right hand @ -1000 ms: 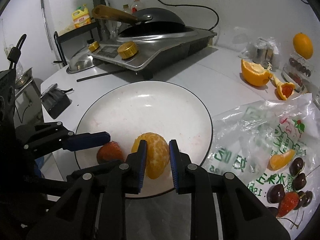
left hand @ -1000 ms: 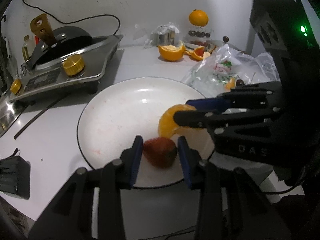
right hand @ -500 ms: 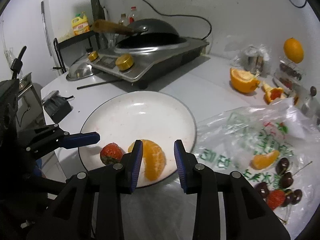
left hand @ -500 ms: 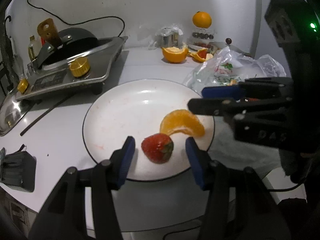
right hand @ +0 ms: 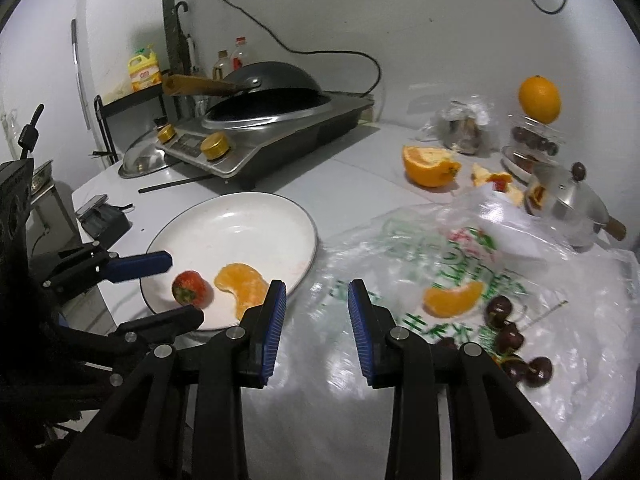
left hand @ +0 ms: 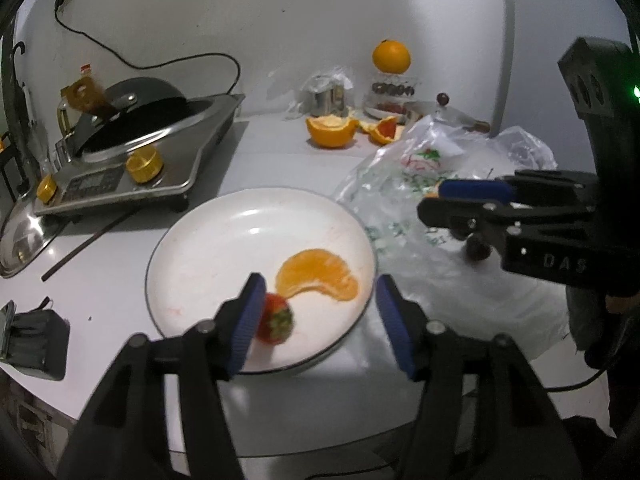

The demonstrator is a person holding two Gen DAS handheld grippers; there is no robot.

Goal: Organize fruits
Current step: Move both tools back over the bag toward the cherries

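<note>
1. The left gripper (left hand: 316, 312) hangs over the near edge of the white plate (left hand: 224, 236); its jaws have just been opening and now stand wide apart, gripping nothing.
2. A strawberry (left hand: 276, 318) lies on the plate just inside the left blue pad, partly hidden by it; whether it touches the pad I cannot tell.
3. A peeled orange piece (left hand: 320, 272) lies on the plate just beside the strawberry, towards the far side.
4. The right gripper (right hand: 316, 320) is over the clear plastic bag (right hand: 460, 248) just right of the plate; its jaws have parted within the last second and stand open with nothing between them.
5. On the bag lie an orange wedge (right hand: 454, 298) and, near it, several dark cherries (right hand: 508, 336).
6. At the back of the counter stand a half orange (right hand: 430, 166), peel scraps and a whole orange (right hand: 539, 98) on top of a clear container.
7. A stove (right hand: 276, 128) with a black pan sits to the left.
</note>
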